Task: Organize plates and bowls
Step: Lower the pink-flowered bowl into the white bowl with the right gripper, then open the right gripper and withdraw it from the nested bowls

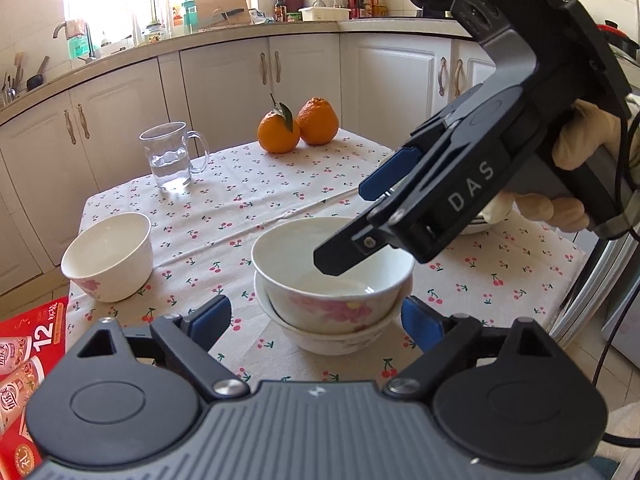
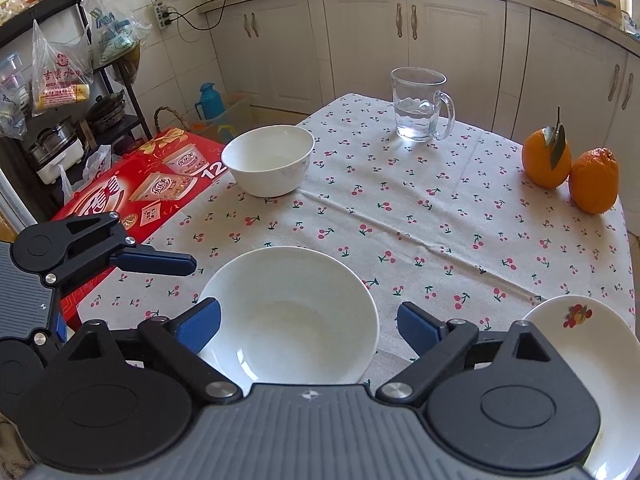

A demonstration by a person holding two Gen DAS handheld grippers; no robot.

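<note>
Both grippers stand spread, nothing pinched. My right gripper (image 1: 340,236) angles down from the upper right, a gloved hand (image 1: 576,152) around its grip, one finger dipping over the mouth of the top bowl (image 1: 332,276); that bowl sits nested in a second bowl (image 1: 340,340) on the cherry-print tablecloth (image 1: 224,208). My left gripper (image 1: 316,318) points down at the same stack, blue pads either side of it, apart from the rim as far as I can tell. A third bowl (image 1: 108,260) stands alone near the cloth's left edge. Left wrist view alone shows the stacking and the pink flower print outside. Right wrist view alone gives the top bowl's bare inside and a small plate (image 2: 580,344) with a fruit motif, lower right. Glass mug (image 2: 420,106) and two oranges (image 2: 572,168) sit at the far side.
</note>
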